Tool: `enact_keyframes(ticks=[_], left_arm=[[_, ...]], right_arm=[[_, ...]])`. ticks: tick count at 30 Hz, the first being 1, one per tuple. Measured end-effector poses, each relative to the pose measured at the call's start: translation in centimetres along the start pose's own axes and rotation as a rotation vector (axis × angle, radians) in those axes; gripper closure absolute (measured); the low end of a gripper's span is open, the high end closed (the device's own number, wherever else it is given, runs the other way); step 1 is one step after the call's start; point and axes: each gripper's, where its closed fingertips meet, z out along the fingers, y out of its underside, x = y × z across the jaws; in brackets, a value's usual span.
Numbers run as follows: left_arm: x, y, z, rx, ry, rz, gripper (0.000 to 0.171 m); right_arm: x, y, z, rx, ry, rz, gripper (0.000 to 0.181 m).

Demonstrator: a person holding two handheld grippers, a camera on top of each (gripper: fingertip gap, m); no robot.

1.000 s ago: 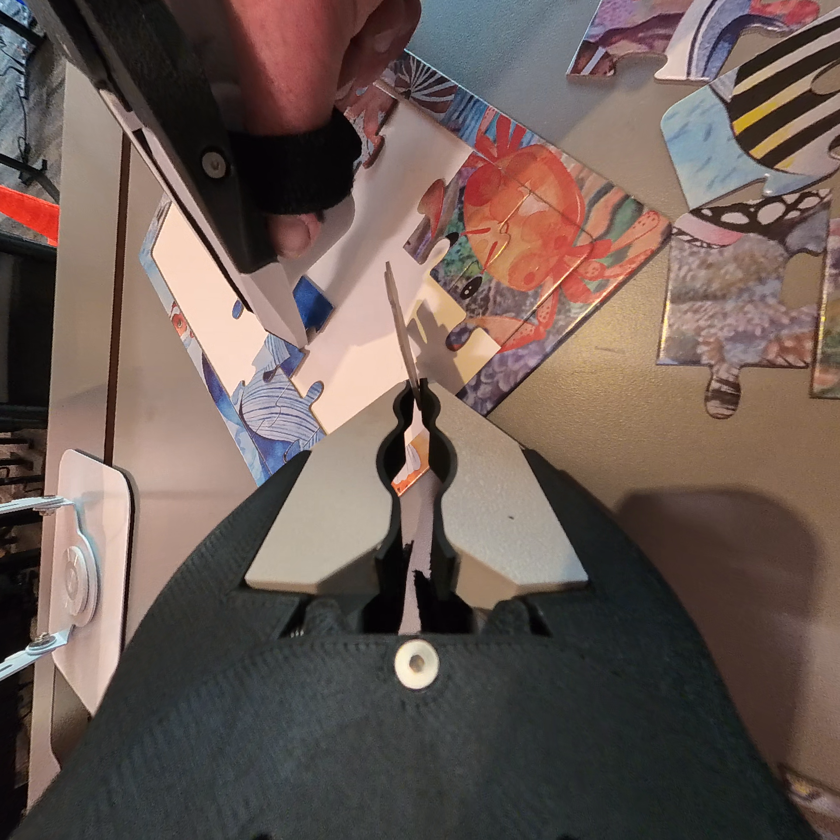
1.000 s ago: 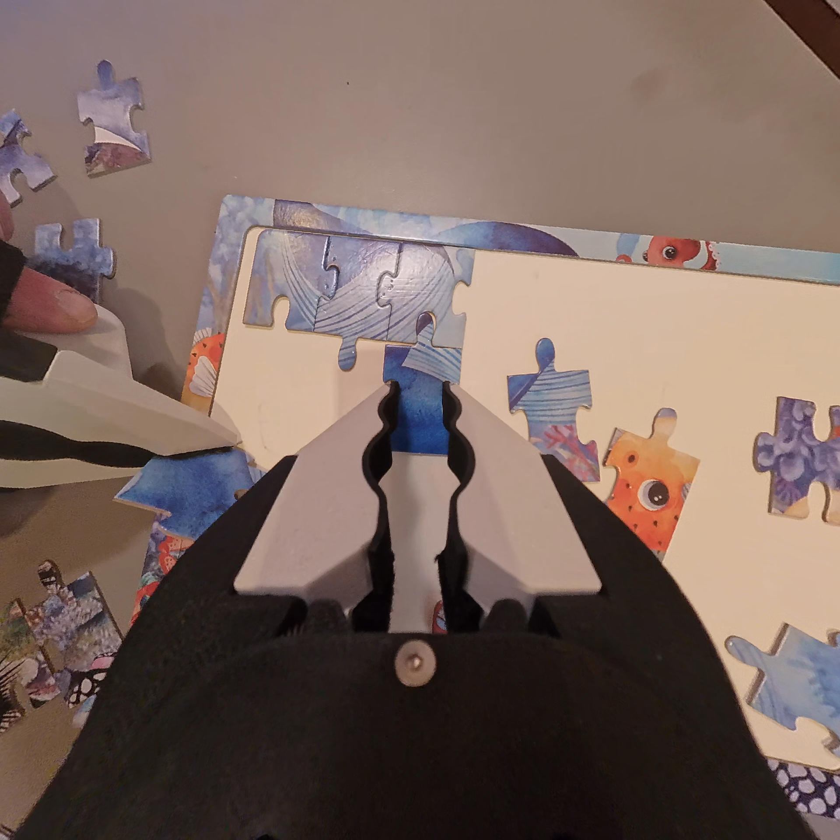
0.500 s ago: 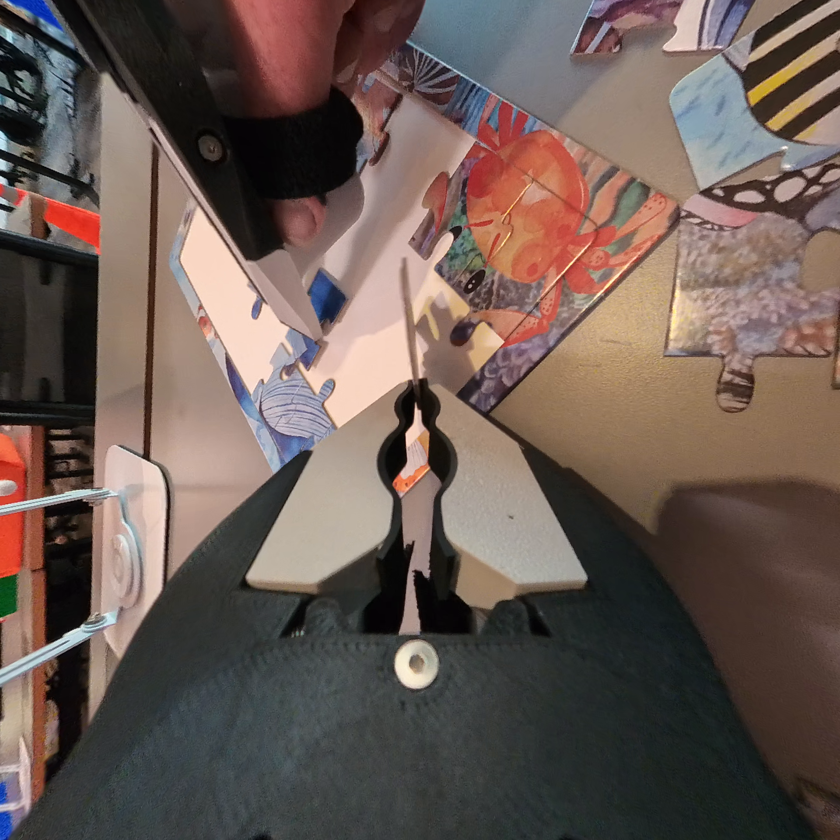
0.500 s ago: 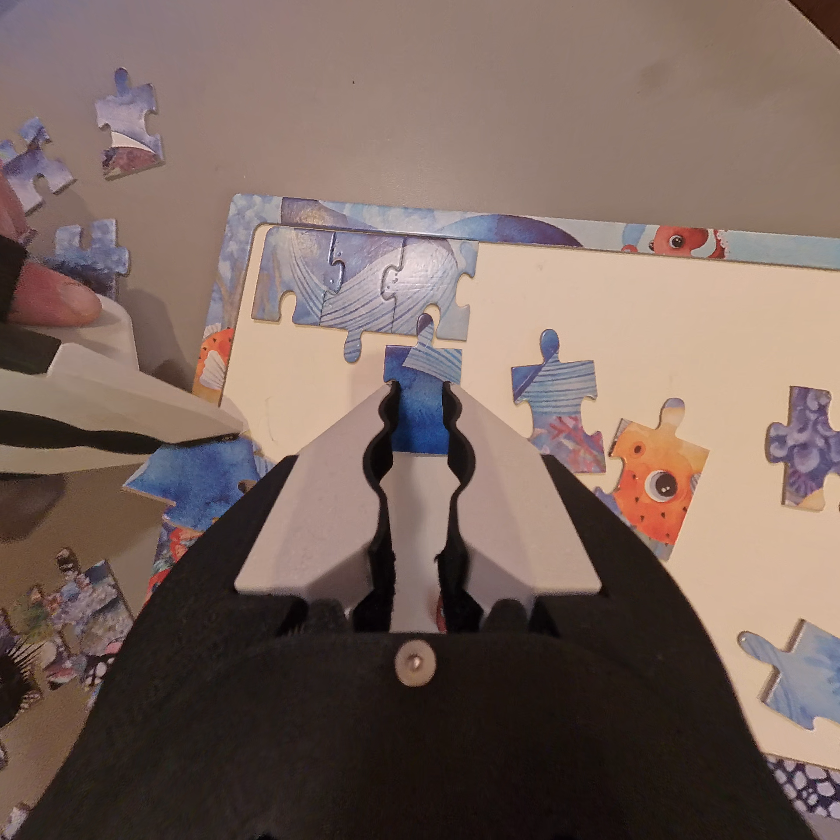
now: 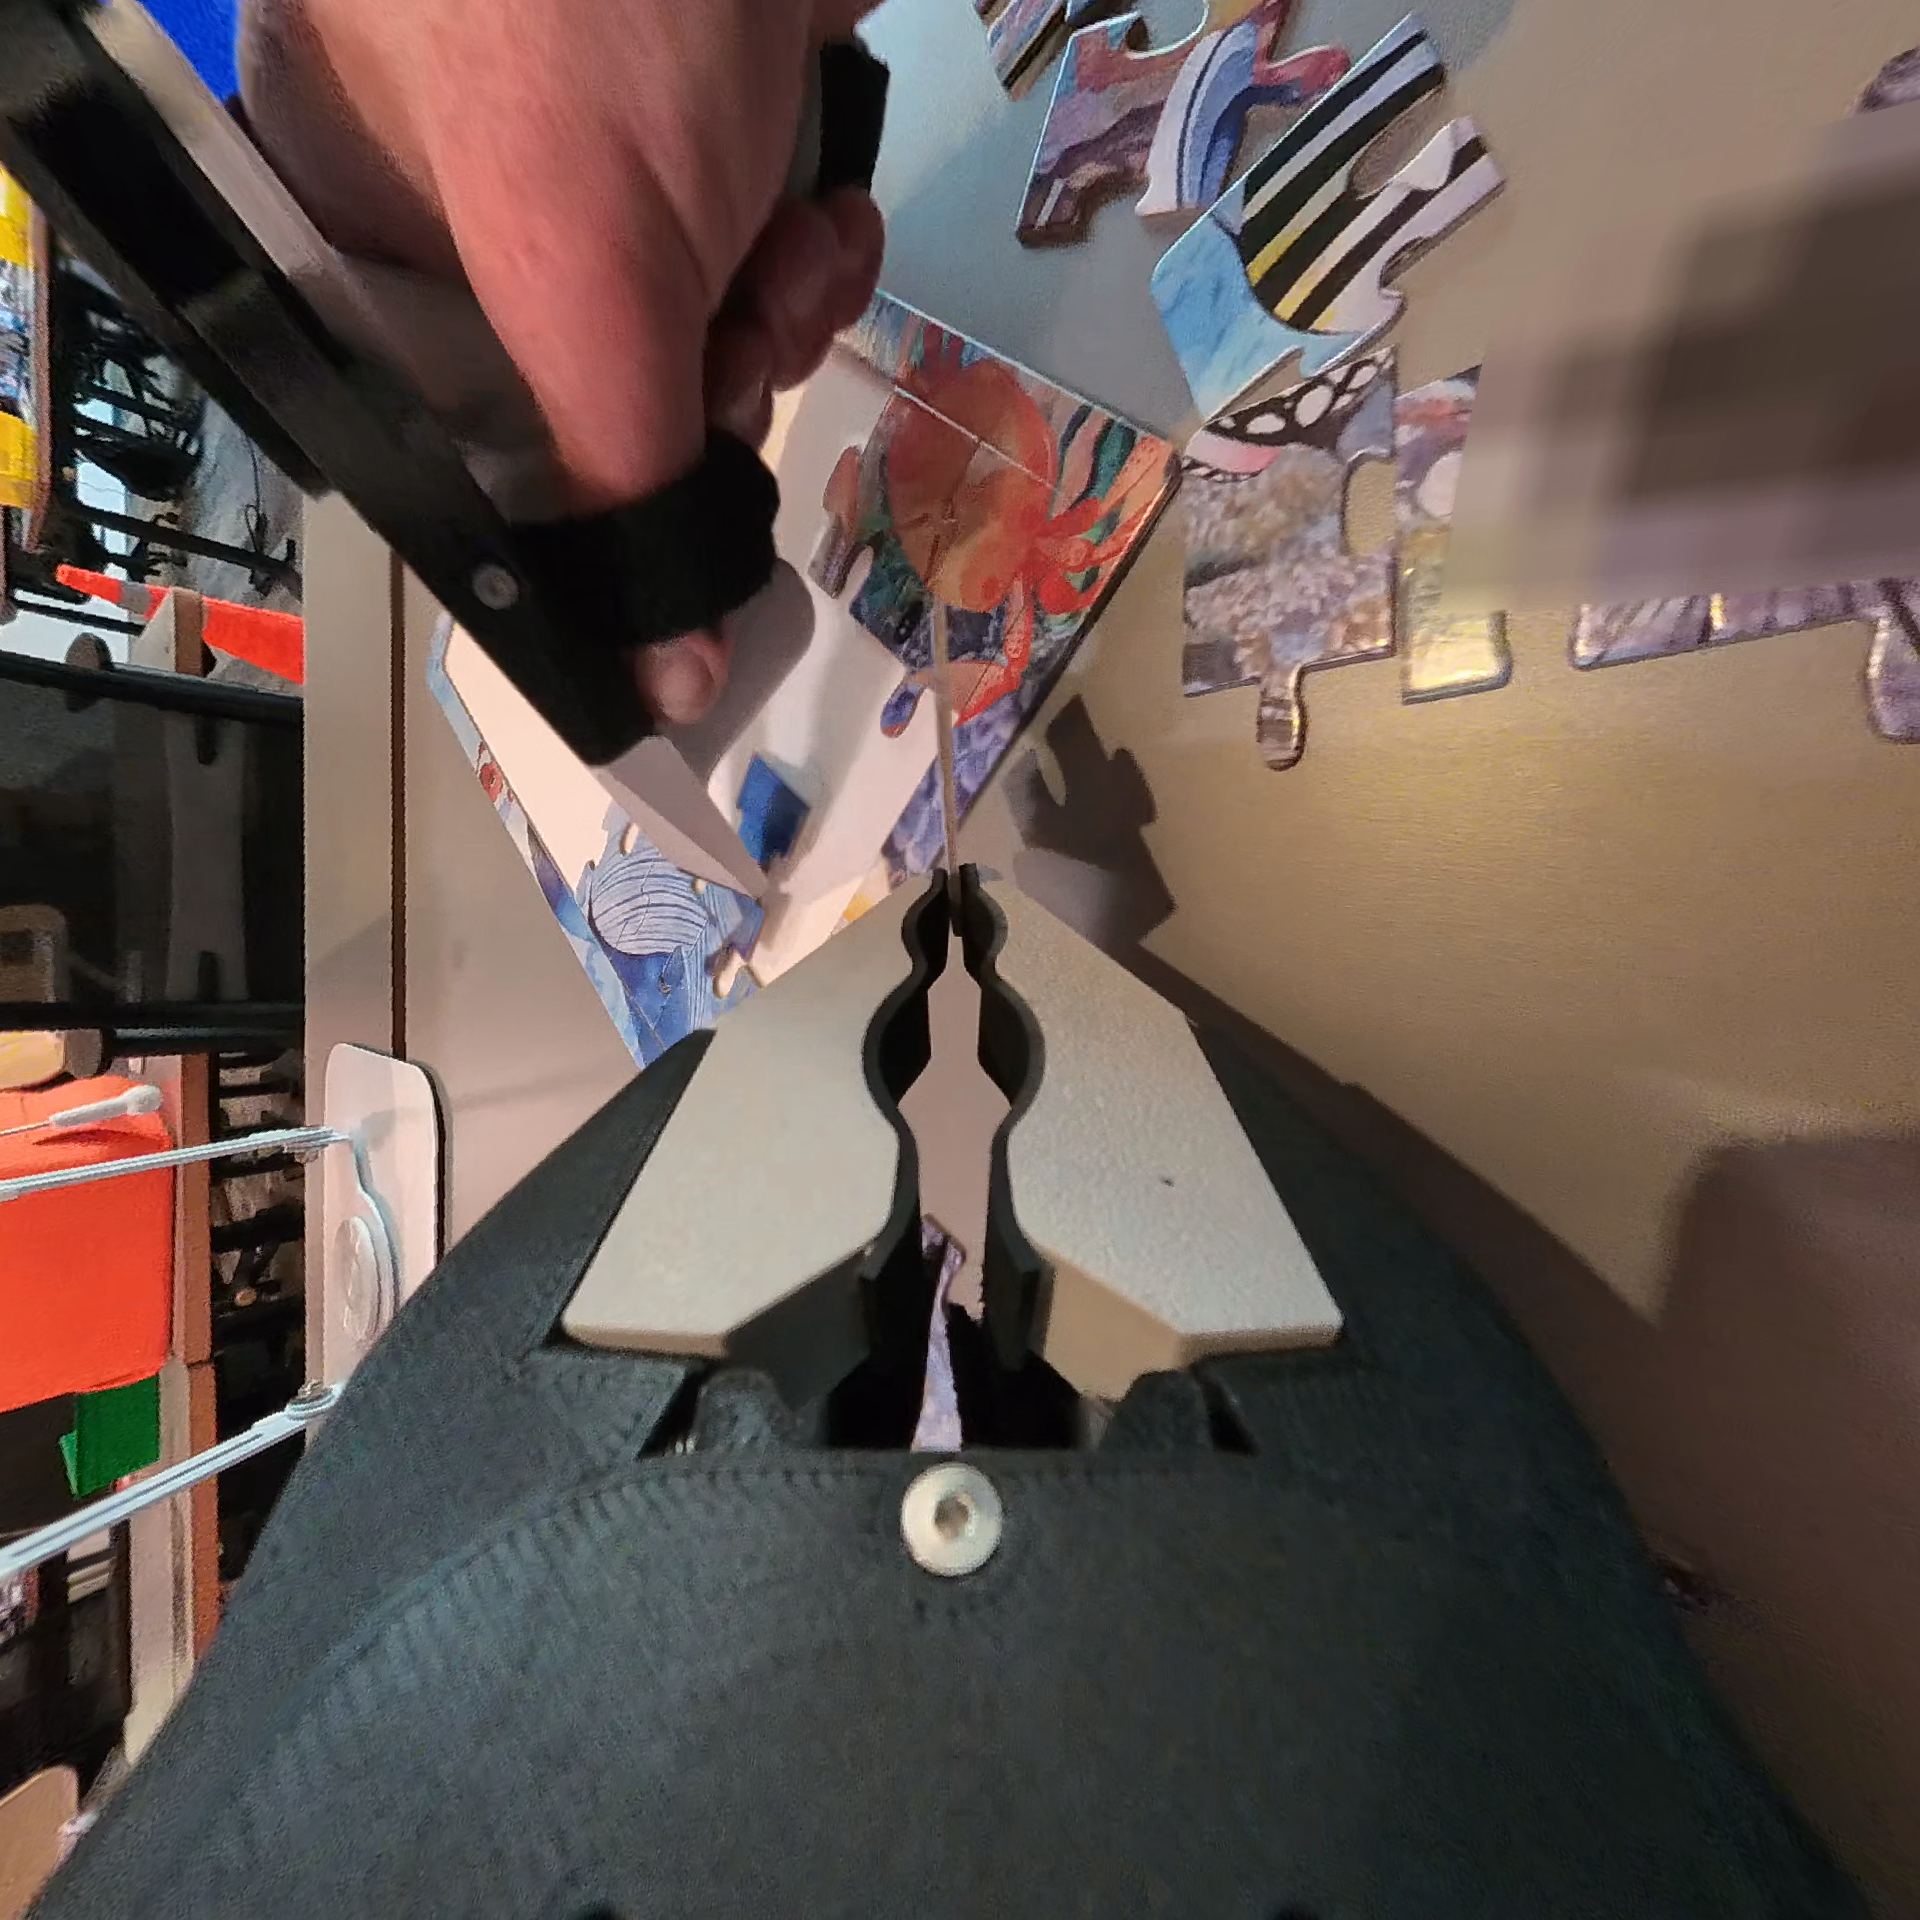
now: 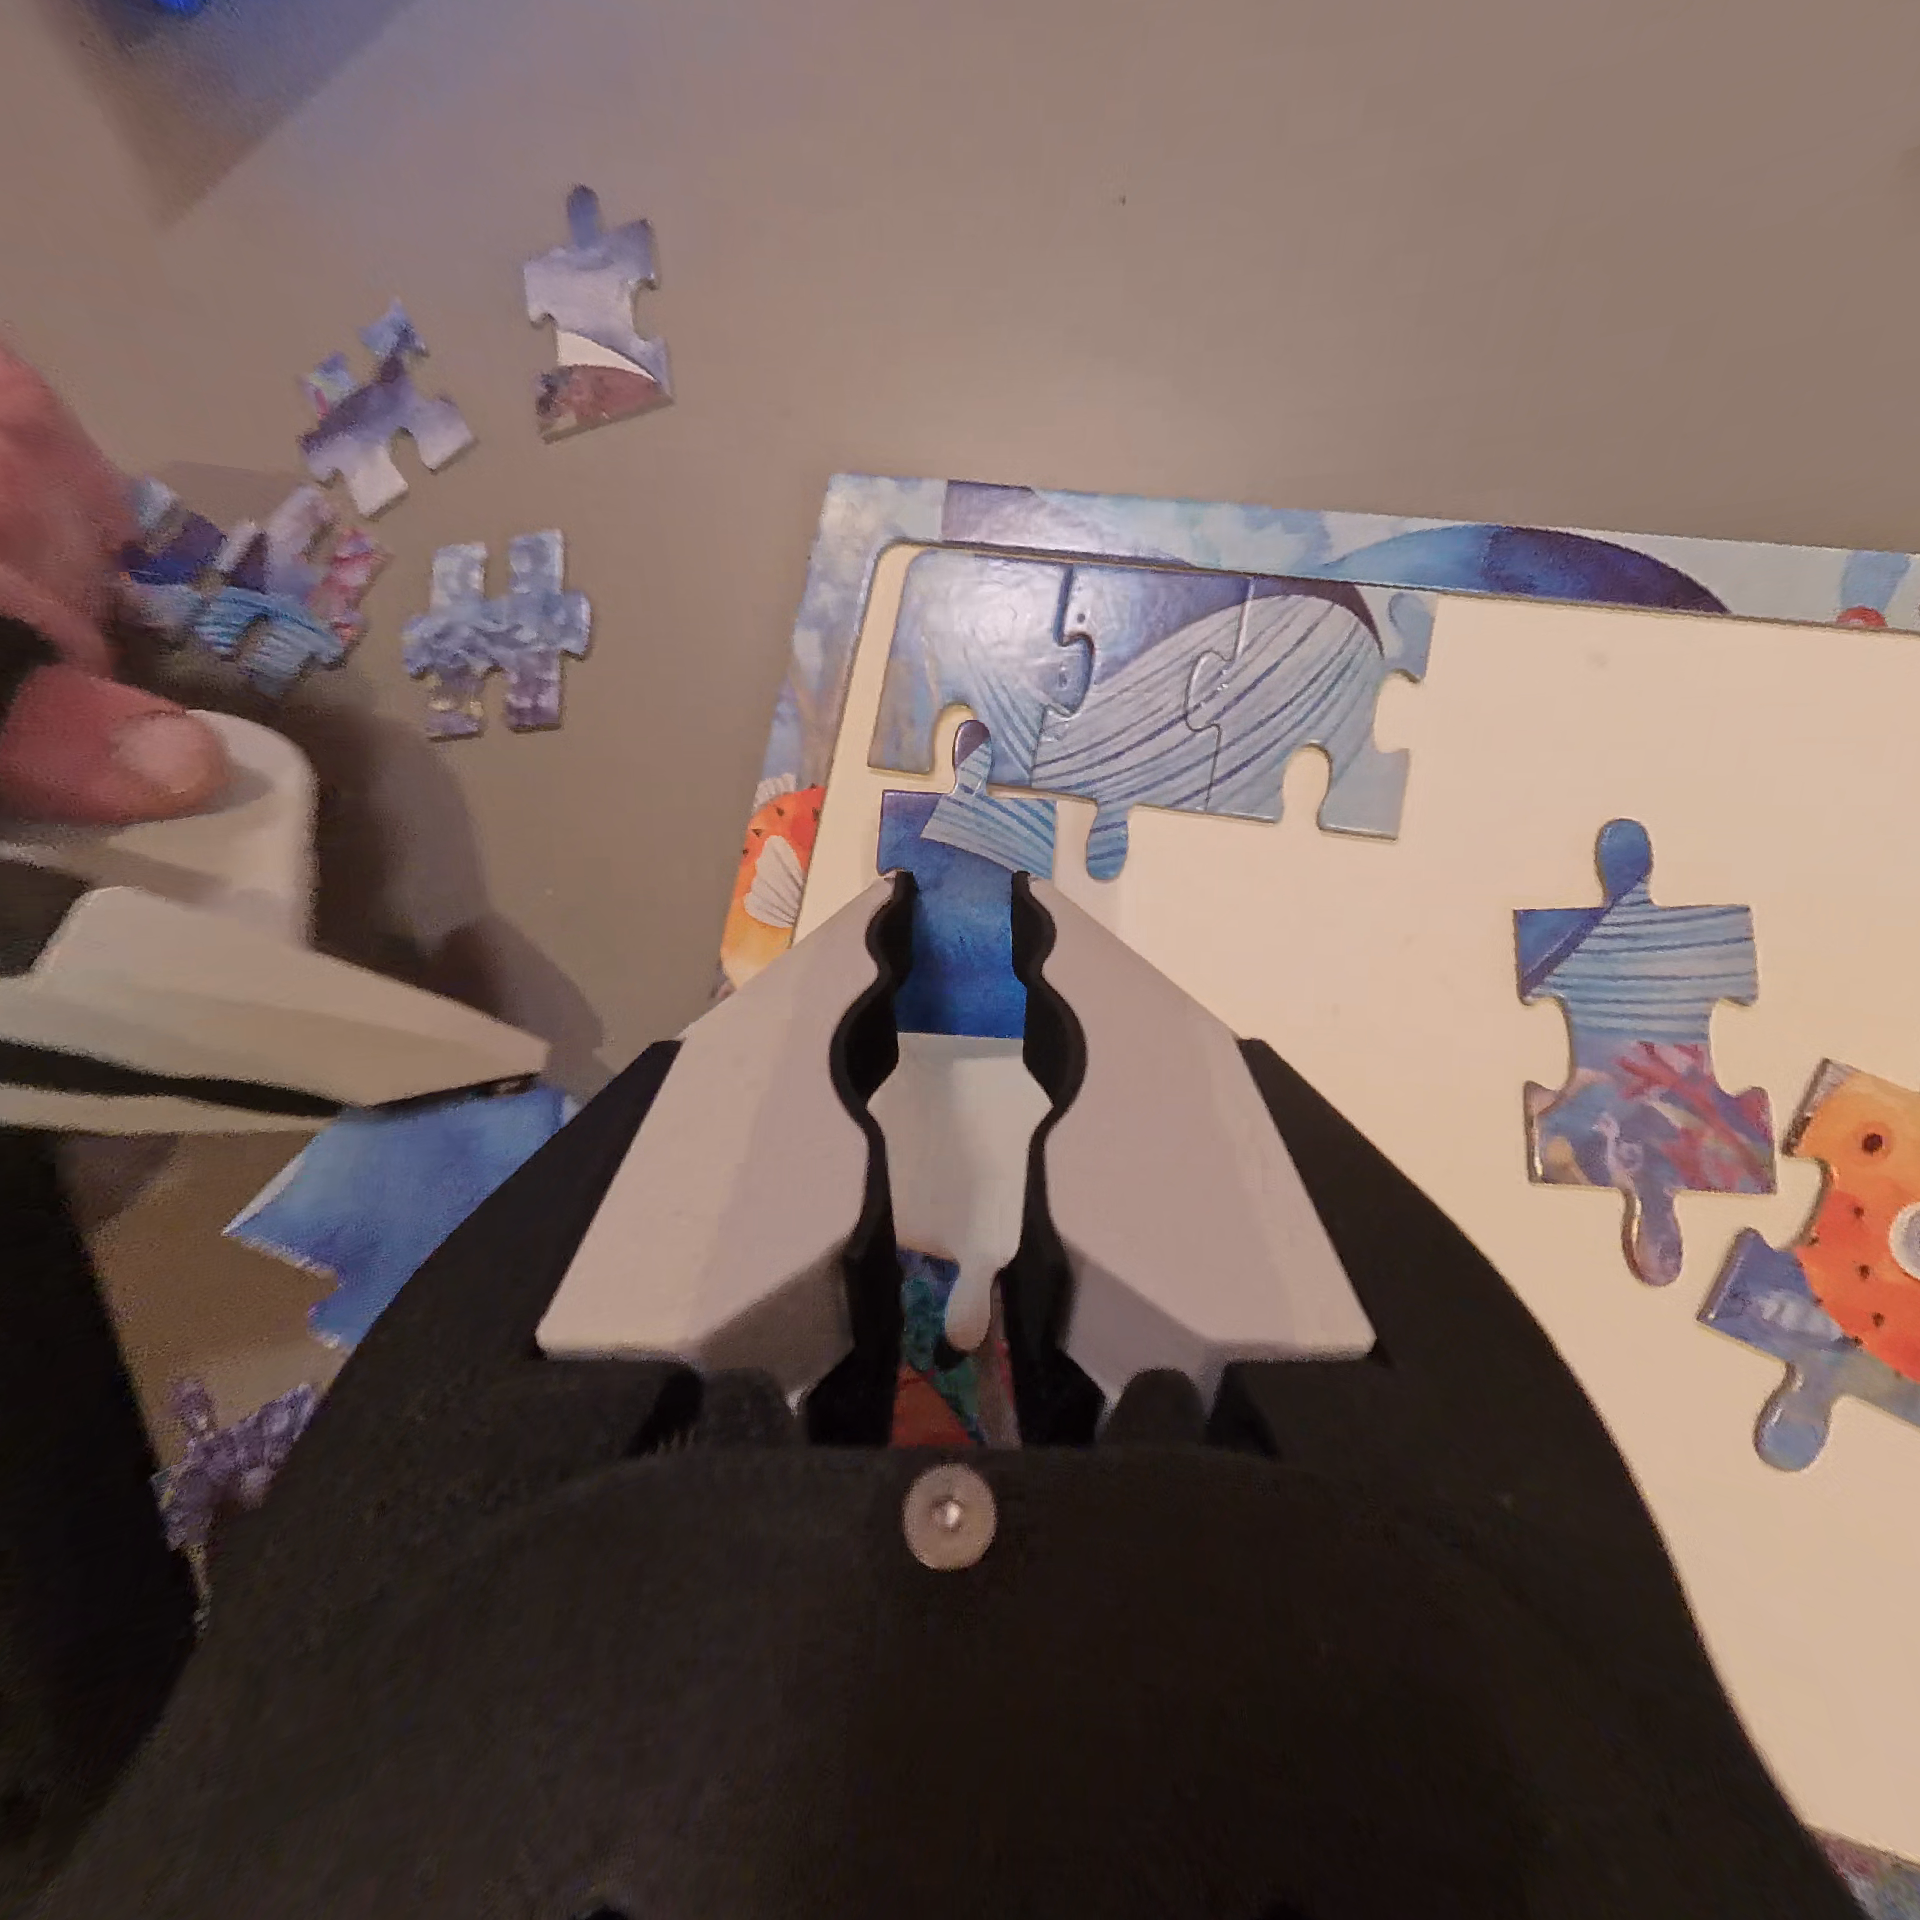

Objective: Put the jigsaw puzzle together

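My right gripper (image 6: 961, 878), jaws parted around a dark blue piece (image 6: 961, 935), seats it under the whale row (image 6: 1132, 696). My left gripper (image 5: 954, 878), jaws clamped, holds an edge-on piece (image 5: 943, 748) for next placement.

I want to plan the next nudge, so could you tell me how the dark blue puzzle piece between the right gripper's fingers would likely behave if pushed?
The dark blue puzzle piece lies flat on the smooth tray, so it would probably slide, not tip. It looks thin and stiff, likely light. Its knob sits at the whale pieces' notch, so a skewed push may jam.
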Motion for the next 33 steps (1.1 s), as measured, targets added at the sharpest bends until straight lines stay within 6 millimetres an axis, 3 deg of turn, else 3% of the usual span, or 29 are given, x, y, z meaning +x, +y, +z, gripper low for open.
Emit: enact_keyframes(ticks=[13, 17, 24, 33], left_arm=[[1.0, -0.6, -0.3, 0.036, 0.045, 0.000, 0.171], [0.9, -0.8, -0.6, 0.043, 0.042, -0.004, 0.171], [1.1, -1.0, -0.6, 0.046, 0.050, -0.004, 0.171], [1.3, -1.0, -0.4, 0.047, 0.061, -0.007, 0.171]], right_arm=[[-0.5, -0.4, 0.8, -0.001, 0.105, 0.006, 0.164], [-0.9, -0.6, 0.5, 0.014, 0.105, 0.006, 0.154], [-1.1, -1.2, -0.2, 0.030, 0.070, -0.020, 0.177], [-1.3, -1.4, 1.4, -0.020, 0.050, -0.062, 0.181]])
